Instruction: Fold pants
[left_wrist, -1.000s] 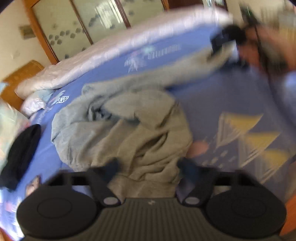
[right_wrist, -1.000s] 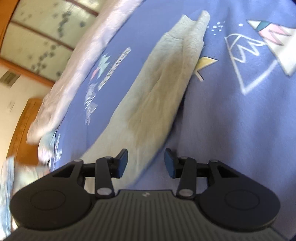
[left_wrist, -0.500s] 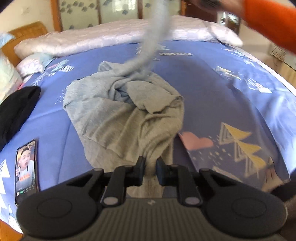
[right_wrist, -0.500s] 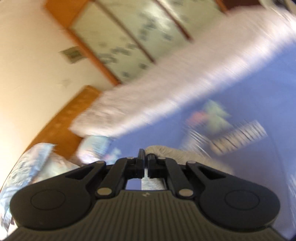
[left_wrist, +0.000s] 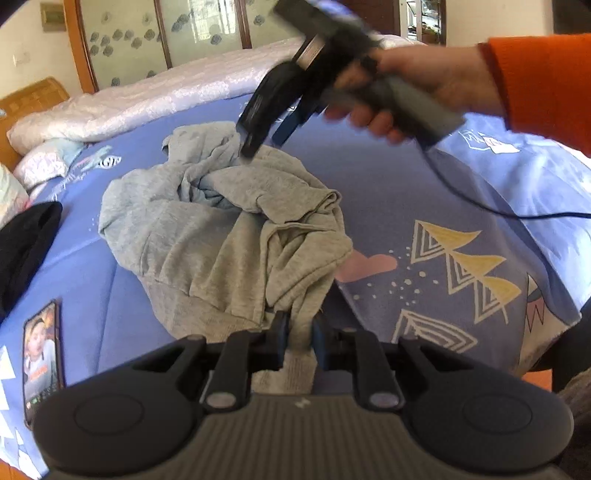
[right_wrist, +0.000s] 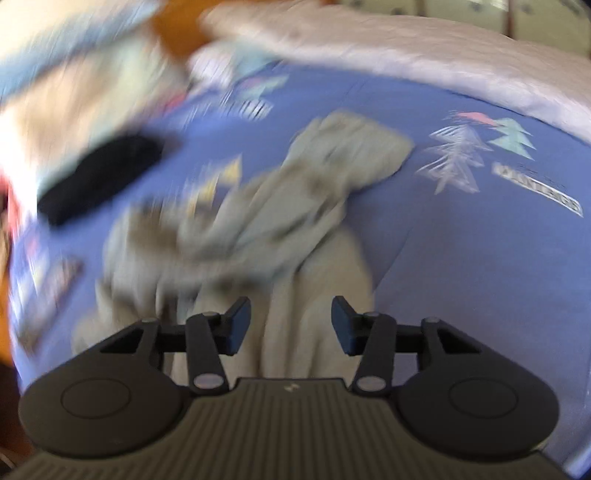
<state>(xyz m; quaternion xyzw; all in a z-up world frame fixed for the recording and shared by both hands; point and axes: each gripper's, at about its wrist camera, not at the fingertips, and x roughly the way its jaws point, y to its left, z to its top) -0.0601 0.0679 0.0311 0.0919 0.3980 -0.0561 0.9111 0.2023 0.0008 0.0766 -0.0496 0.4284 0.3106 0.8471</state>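
The crumpled grey cotton pants (left_wrist: 229, 229) lie in a bunched heap in the middle of the bed, on the blue bedsheet printed with triangles and a pink cloud (left_wrist: 424, 206). The heap has no clean shape, but its long axis runs roughly from the near edge of the bed away toward the long pale pink quilt (left_wrist: 159, 99) rolled along the far side. A ribbed end of the garment reaches toward the left wrist camera; the rest piles up in folds beyond it.

The left claw (left_wrist: 298, 341) is clenched on that near end: its two blue pads press on a narrow strip of the grey cloth, which rises between them.

The right claw (right_wrist: 291, 325), seen blurred in its own view, stands released, its jaws having just been opening; grey cloth lies below the gap, but neither pad touches it. From the left wrist view this same tool hangs over the far part of the heap, held by a hand (left_wrist: 432, 85) in an orange sleeve (left_wrist: 543, 81), with a thin black cable (left_wrist: 480, 206) trailing across the sheet.

To the left of the pants, well apart, lie a black garment (left_wrist: 26, 243) and a smartphone with a lit screen (left_wrist: 40, 358).
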